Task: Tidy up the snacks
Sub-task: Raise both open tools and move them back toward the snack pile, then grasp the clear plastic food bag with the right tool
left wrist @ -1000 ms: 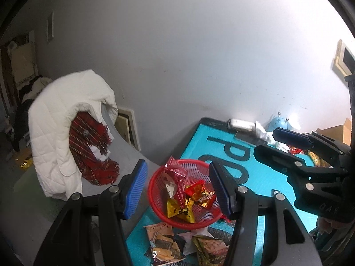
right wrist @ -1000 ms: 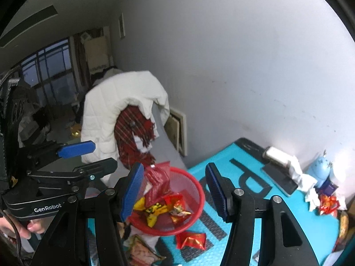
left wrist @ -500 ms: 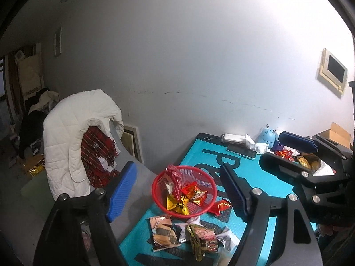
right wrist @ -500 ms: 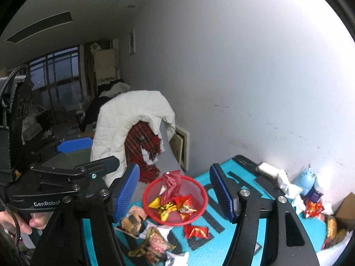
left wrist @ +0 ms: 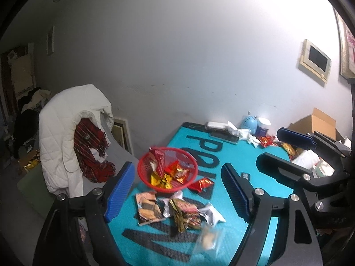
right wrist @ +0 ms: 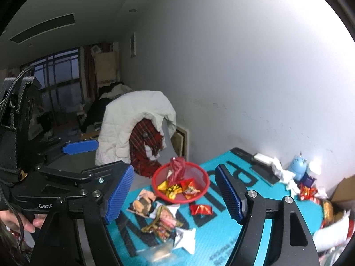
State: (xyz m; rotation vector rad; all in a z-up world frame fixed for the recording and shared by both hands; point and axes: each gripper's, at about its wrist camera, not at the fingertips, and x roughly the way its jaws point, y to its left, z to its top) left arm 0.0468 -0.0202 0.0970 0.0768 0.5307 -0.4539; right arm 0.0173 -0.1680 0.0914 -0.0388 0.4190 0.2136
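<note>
Left gripper [left wrist: 177, 190] released, jaws wide, nothing between blue pads; hung above teal mat [left wrist: 261, 177] at frame centre. Right gripper [right wrist: 173, 190] likewise released, holding nothing. Red mesh basket [left wrist: 167, 169] sat mid-frame near mat's left edge, holding red and yellow snack packets, one tall red packet [left wrist: 158, 156] upright inside. Red packet [left wrist: 203, 184] lay on mat just right of basket. Loose snack packs [left wrist: 168, 208] clustered below basket, lower centre. Clear wrapped snack [left wrist: 207, 237] blurred at bottom. White jacket [left wrist: 73, 133] draped over chair, left of frame.
</note>
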